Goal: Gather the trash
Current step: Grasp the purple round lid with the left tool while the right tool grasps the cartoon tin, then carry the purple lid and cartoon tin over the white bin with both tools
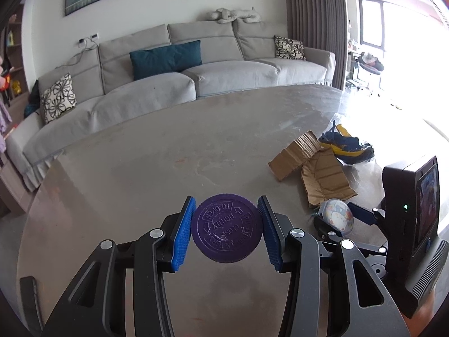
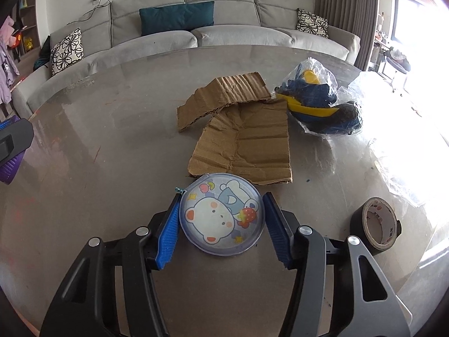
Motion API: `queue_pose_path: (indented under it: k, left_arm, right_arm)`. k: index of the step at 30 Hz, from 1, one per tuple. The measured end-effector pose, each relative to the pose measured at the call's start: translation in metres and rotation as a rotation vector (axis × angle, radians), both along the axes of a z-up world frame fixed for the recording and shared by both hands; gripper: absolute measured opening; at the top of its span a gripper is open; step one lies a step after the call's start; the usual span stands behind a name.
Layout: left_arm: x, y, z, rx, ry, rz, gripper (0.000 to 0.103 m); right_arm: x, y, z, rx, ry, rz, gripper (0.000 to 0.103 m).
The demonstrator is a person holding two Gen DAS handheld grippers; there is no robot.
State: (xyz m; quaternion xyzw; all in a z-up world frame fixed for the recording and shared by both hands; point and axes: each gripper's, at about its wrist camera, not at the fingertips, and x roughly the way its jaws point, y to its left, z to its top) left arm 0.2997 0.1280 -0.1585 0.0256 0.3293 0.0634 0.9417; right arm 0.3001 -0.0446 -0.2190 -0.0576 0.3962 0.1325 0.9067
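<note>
My left gripper (image 1: 226,229) is shut on a purple round cap (image 1: 226,229), held edge to edge between its blue pads above the grey table (image 1: 140,174). My right gripper (image 2: 221,219) is shut on a round pouch with a cartoon bear print (image 2: 221,219); the pouch also shows in the left wrist view (image 1: 338,219). Two torn cardboard pieces (image 2: 244,137) lie just beyond the pouch. A clear plastic bag with blue and yellow contents (image 2: 320,104) lies to their right.
A roll of black tape (image 2: 376,226) stands on the table at the right. Crumpled clear plastic (image 2: 398,163) lies along the right edge. A grey sofa (image 1: 168,78) with cushions runs behind the table. The left gripper's tip (image 2: 11,143) shows at the far left.
</note>
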Motion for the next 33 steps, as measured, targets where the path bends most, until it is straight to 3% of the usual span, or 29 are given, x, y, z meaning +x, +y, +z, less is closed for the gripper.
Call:
queue_pose_path:
  k: [12,24,33]
  left_arm:
    - [-0.007,-0.01,0.006,0.001,-0.014,-0.016,0.047]
    - [-0.017,-0.042,0.014,0.015,-0.04,-0.07,0.047]
    - [-0.024,-0.075,0.015,0.02,-0.047,-0.132,0.047]
  right_arm:
    - [-0.024,-0.009,0.022,0.017,-0.034,0.017,0.057]
    - [-0.062,-0.037,0.077,0.059,-0.175,0.004,0.057]
    - [-0.08,-0.075,0.097,0.062,-0.249,-0.064,0.057]
